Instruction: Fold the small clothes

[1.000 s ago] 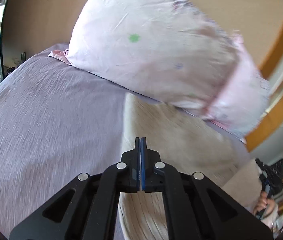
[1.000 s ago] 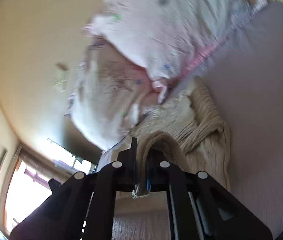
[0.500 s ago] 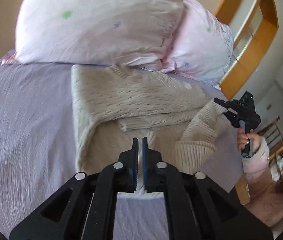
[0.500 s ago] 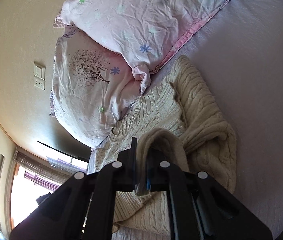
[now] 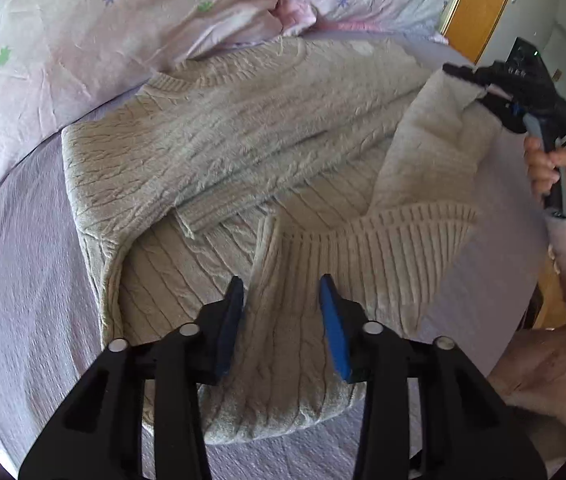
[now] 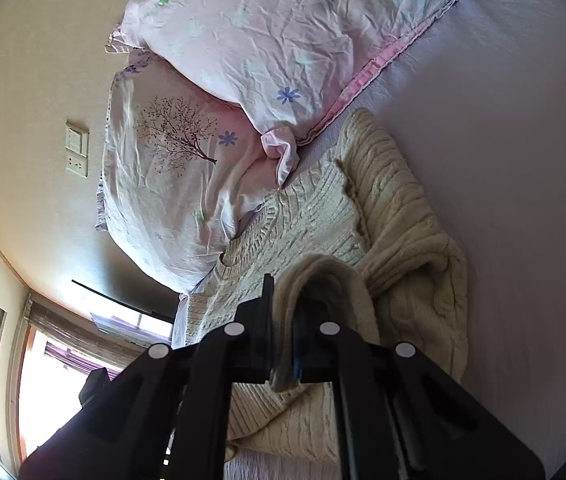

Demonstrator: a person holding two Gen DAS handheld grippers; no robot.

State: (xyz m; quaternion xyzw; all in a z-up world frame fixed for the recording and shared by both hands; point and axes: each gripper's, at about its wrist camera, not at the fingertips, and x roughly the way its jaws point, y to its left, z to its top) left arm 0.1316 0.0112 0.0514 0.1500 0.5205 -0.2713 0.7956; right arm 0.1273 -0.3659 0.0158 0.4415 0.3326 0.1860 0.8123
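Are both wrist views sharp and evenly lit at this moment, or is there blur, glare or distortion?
Left wrist view: sharp, soft daylight on the sweater, fisheye bending at the edges. Right wrist view: sharp, rolled sideways; the window is blown out and the right gripper is dark against it.

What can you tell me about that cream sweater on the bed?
The sweater is a cream, fuzzy cable knit with ribbed cuffs and hem. It lies partly folded on the lilac bedsheet, its neckline by the pink floral pillows, one sleeve laid across the body. The right claw is shut on the other side, lifting it. The left claw hangs open over the ribbed hem.
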